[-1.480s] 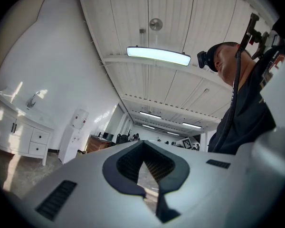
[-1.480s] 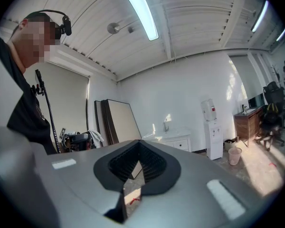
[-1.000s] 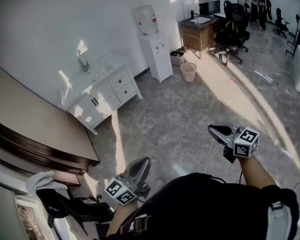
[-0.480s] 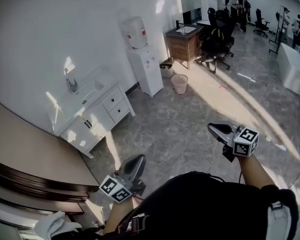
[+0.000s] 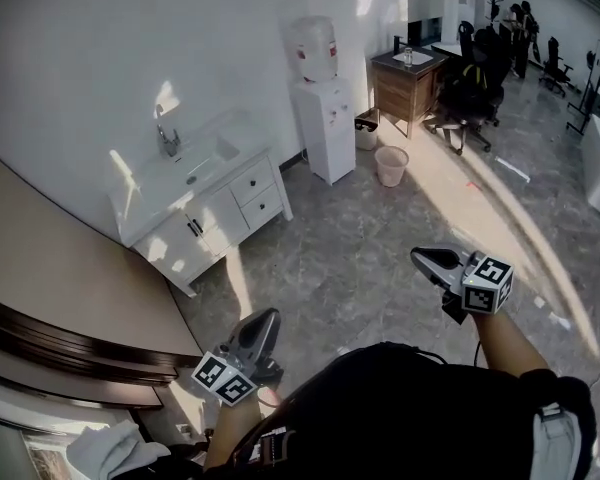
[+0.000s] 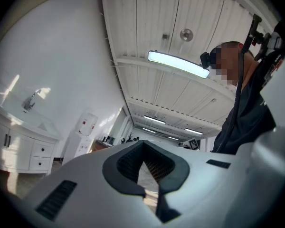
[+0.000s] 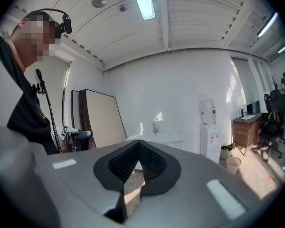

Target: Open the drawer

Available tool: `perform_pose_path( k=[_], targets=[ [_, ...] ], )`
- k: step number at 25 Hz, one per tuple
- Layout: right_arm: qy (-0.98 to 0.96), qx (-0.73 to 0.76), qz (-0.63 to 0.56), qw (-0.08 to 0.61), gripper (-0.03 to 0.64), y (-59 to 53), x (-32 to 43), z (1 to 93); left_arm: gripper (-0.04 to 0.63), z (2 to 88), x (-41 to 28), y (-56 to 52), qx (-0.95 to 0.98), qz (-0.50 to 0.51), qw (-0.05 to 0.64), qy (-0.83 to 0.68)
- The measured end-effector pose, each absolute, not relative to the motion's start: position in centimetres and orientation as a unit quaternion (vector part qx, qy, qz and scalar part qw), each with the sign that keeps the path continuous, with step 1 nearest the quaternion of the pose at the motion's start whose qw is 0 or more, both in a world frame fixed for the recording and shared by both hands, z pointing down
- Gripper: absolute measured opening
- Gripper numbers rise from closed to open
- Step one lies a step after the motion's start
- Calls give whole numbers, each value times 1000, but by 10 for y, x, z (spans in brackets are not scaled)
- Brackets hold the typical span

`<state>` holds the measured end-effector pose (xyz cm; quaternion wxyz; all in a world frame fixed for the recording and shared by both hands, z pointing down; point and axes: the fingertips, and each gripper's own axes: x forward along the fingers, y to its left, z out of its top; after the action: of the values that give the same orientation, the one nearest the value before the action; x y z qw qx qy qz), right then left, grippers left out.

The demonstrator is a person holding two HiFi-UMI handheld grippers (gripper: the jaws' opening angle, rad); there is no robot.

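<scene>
A white sink cabinet (image 5: 205, 213) stands against the wall at upper left, with two small drawers (image 5: 256, 194) at its right end, both closed. It also shows at the left edge of the left gripper view, where the drawers (image 6: 41, 156) are seen too. My left gripper (image 5: 267, 318) is held low at bottom centre, shut and empty, well short of the cabinet. My right gripper (image 5: 418, 257) is at the right over the floor, shut and empty. In the right gripper view, the cabinet (image 7: 164, 139) sits just beyond the closed jaws.
A water dispenser (image 5: 325, 118) stands right of the cabinet, with a waste bin (image 5: 391, 165) and a wooden desk (image 5: 405, 83) beyond. Office chairs (image 5: 475, 93) fill the far right. A large dark-edged board (image 5: 50, 278) lies at left. Grey marble floor (image 5: 360, 238) lies between me and the cabinet.
The view has swung as the person walks across the floor. The black stand at lower left has slid out of sight. Both grippers stay shut in front of the body.
</scene>
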<state>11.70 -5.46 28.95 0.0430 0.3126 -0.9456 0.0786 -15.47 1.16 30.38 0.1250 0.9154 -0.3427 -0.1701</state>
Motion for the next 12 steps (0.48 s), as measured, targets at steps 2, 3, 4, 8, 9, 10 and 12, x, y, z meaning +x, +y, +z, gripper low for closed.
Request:
perform_pose_path(
  k=[2,3,4,8,9,10,12],
  targets=[
    [-951,297,78,45,2,-73,102,294,0,314,-174,4,905,-171,132,-368],
    [-953,289,79,45,2,-82,97,295,0,318,-180,-1,899,-171,136,-379],
    [-956,280,81,44,2,-91,93,296,0,321,-184,-6,895,-171,139,-389],
    [-964,244,93,40,2,-129,86,309,0,327,-181,-31,881,-171,144,-417],
    [-966,236,96,38,2,-139,88,313,0,328,-176,-37,879,-168,142,-422],
    [-968,228,98,36,2,-149,93,316,0,328,-169,-43,878,-164,138,-428],
    [-971,215,100,31,2,-175,105,321,0,328,-155,-59,873,-160,130,-443]
  ],
)
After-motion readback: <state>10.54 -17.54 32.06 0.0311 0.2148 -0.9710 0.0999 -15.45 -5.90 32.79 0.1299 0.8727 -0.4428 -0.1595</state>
